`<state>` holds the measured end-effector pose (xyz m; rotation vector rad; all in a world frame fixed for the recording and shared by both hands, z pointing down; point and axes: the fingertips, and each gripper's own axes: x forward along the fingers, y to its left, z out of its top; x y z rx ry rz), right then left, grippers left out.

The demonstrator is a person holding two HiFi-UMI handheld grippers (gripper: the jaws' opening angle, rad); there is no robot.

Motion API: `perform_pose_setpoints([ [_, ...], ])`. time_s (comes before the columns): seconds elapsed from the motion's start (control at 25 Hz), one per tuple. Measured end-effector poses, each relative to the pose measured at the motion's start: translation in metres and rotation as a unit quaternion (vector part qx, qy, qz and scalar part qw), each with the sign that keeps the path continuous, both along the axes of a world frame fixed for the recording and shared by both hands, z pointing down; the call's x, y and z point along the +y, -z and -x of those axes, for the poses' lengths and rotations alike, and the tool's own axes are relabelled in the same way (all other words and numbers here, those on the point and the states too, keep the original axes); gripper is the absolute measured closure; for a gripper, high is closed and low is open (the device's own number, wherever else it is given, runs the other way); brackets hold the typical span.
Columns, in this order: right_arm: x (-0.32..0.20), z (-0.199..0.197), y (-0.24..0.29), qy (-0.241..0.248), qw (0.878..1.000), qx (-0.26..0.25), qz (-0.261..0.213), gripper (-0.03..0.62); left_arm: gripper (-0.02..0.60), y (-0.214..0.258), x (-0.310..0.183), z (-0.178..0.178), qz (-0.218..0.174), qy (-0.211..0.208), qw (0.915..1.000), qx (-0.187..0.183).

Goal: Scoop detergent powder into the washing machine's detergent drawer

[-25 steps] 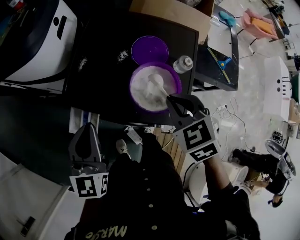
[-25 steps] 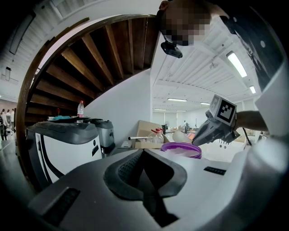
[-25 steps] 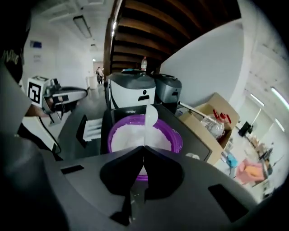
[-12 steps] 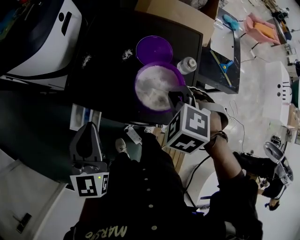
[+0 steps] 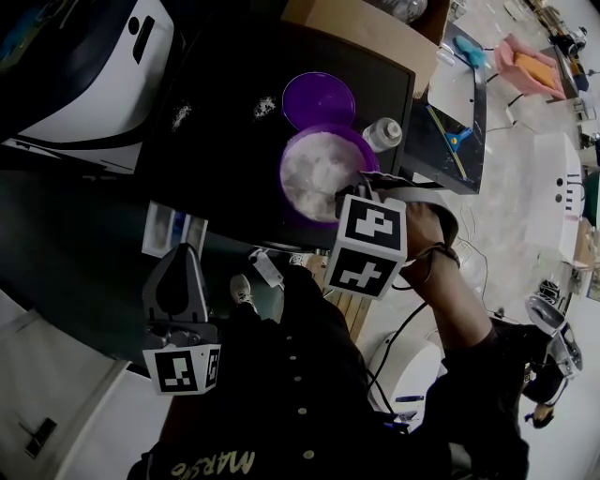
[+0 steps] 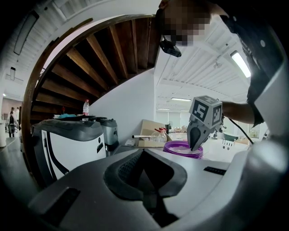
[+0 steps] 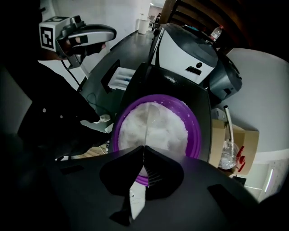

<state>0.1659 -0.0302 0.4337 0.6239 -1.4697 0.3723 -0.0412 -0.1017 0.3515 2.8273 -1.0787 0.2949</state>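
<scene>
Detergent powder [image 7: 167, 131] fills the one purple bowl [image 7: 194, 135] nearly to its rim, a white, lumpy heap. The bowl stands near the front edge of a broad black top [image 5: 225, 169]. That top is so dark from above that its edges are hard to follow.

Beside the black top sits a single white and grey appliance [image 5: 84, 75], cut off at the corner of the head view. A cardboard box [image 5: 366, 28] behind the top is also only partly in sight.

Just behind the bowl lies its flat purple lid [image 5: 319, 98], empty and apart from it. Below the front of the black top an open drawer [image 5: 173, 230] juts out, white with blue inside. I cannot make out what its compartments hold.

There are two grippers. The right gripper [image 7: 144, 148] points down over the near rim of the bowl, and its marker cube hides that rim from above. Its jaws are pressed together on the thin handle of a pale scoop [image 7: 155, 116], whose end lies on the powder. The person's hand [image 5: 427, 230] grips it from behind.

The left gripper [image 6: 144, 151] hangs low by the person's dark clothing, well away from the bowl, jaws together with nothing between them.

One clear bottle [image 5: 382, 134] stands right beside the bowl. Two small patches of spilled powder [image 5: 183, 114] dot the black top.
</scene>
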Motion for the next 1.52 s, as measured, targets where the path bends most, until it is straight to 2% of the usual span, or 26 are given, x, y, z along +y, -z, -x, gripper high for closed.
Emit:
perform_pose_setpoints([
  [0.24, 0.009, 0.014, 0.002, -0.014, 0.994, -0.091, 0.066, 0.563, 0.569, 0.000, -0.002, 0.004, 0.001, 0.012, 0.9999, 0.003],
  [0.44, 0.007, 0.024, 0.010, -0.031, 0.979, -0.177, 0.095, 0.563, 0.569, 0.001, -0.004, 0.007, 0.001, 0.023, 0.9997, 0.004],
  [0.6, 0.002, 0.024, 0.012, -0.046, 0.967, -0.228, 0.105, 0.563, 0.569, 0.002, -0.005, 0.008, 0.002, 0.032, 0.9995, 0.005],
  [0.88, 0.001, 0.021, 0.011, -0.126, 0.928, -0.325, 0.134, 0.563, 0.569, 0.004, -0.006, 0.008, 0.000, 0.043, 0.9990, 0.008],
  [1.2, 0.000, 0.010, 0.016, -0.175, 0.895, -0.388, 0.134, 0.563, 0.569, 0.007, -0.005, 0.004, -0.006, 0.051, 0.9986, 0.010],
  [1.32, -0.003, 0.003, 0.015, -0.197, 0.885, -0.403, 0.124, 0.563, 0.569, 0.009, -0.004, 0.002, -0.009, 0.053, 0.9985, 0.009],
  [1.52, -0.005, 0.000, 0.021, -0.225, 0.861, -0.443, 0.103, 0.563, 0.569, 0.014, -0.002, 0.000, -0.016, 0.061, 0.9980, 0.008],
])
